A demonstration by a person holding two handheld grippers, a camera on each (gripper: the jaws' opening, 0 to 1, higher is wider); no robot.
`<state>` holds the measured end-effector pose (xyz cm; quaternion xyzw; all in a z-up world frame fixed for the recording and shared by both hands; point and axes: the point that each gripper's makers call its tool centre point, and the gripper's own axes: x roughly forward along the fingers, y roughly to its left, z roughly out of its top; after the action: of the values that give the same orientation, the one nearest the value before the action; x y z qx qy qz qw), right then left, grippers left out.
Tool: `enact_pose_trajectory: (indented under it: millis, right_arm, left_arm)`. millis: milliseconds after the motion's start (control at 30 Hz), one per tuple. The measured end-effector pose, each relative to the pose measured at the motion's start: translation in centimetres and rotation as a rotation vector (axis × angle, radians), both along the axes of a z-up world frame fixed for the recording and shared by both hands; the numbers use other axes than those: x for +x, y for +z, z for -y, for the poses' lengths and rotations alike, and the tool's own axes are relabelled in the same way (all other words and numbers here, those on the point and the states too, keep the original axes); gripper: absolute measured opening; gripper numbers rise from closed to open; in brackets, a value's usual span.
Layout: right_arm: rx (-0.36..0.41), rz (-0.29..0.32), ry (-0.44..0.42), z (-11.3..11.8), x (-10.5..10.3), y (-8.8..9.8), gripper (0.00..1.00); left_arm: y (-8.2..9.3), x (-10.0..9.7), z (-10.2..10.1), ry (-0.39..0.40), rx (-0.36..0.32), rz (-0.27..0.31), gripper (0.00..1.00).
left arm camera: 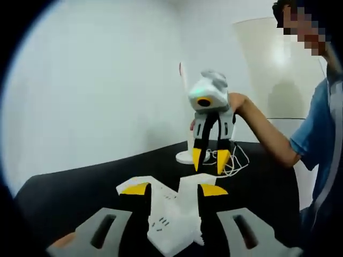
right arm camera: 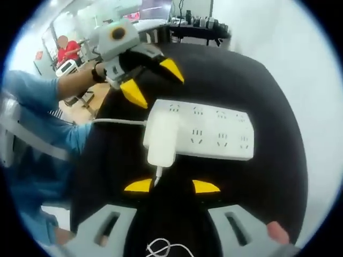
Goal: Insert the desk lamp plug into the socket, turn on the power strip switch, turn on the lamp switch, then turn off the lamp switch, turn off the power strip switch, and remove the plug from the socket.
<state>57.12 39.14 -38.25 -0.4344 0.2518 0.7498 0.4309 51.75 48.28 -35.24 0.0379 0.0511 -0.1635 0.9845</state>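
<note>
A white power strip (right arm camera: 220, 133) lies on the black table (right arm camera: 268, 80). A white plug adapter (right arm camera: 162, 138) sits on its left end, apparently seated in a socket. The adapter's thin cable (right arm camera: 157, 174) runs down between my right gripper's (right arm camera: 172, 186) open yellow tips. My left gripper (right arm camera: 153, 81) hovers open just above the strip's left end. In the left gripper view the strip (left arm camera: 172, 214) lies between and beyond my left gripper's (left arm camera: 173, 189) spread tips. Farther off, my right gripper (left arm camera: 209, 159) points down, open, beside the lamp's white round base (left arm camera: 184, 157) and coiled cable (left arm camera: 236, 167).
The strip's own cord (right arm camera: 118, 122) runs left off the table. A person in a blue shirt (left arm camera: 313, 134) stands at the table's right side. A tall white shade (left arm camera: 273, 64) stands behind. Desks with equipment (right arm camera: 198, 24) lie beyond the table.
</note>
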Motion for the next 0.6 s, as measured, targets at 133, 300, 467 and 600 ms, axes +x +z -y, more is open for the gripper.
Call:
enact_pose_trajectory:
  millis: [133,300,467,600]
  right_arm:
    - [0.042,0.026,-0.001,-0.4,0.7,0.8,0.33]
    - [0.095,0.058,-0.023,-0.8,1.7,2.1,0.41]
    - [0.106,0.109,-0.052,-0.9,2.2,2.4,0.46]
    - [0.106,0.106,-0.062,-1.2,1.3,2.4,0.54]
  left_arm:
    - [-0.7,-0.6,-0.4,0.019,0.016,-0.014,0.45]
    - [-1.5,-1.5,-1.0,0.032,0.005,-0.024,0.50]
    - [-2.2,-2.5,-1.5,0.035,-0.028,-0.028,0.57]
    - [-2.2,-2.8,-2.1,0.037,-0.031,-0.014,0.70]
